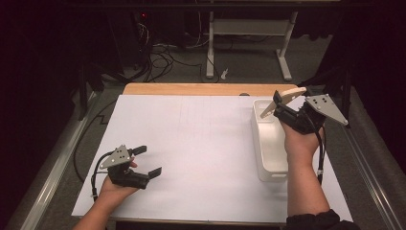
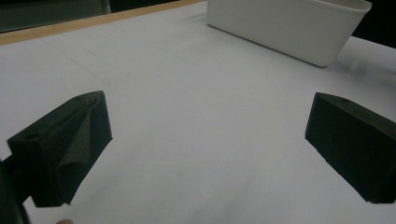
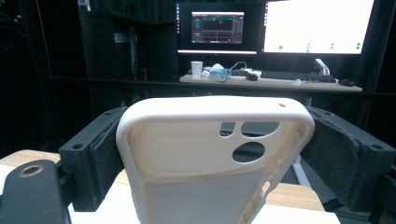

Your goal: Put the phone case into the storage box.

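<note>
Dark room, wooden table (image 1: pixel 191 89) covered by a white sheet (image 1: pixel 201 153). Nearest, at front left of the high view, left gripper (image 1: pixel 146 161) held low over the sheet, jaws wide apart, nothing between them; left gripper view has both black jaws spread over bare white sheet (image 2: pixel 205 140), white bin (image 2: pixel 289 28) beyond. Farther back on the right, white bin (image 1: pixel 268 143) sits on the sheet, long side running away from the person. Right gripper (image 1: pixel 280 106) raised over the bin's far end, jaws clamped on a cream phone case (image 1: pixel 283 99), tilted. Right gripper view: phone case (image 3: pixel 205 158) pinched at both side edges, camera cutouts visible. Beyond, desk with monitors (image 3: pixel 317 25).
</note>
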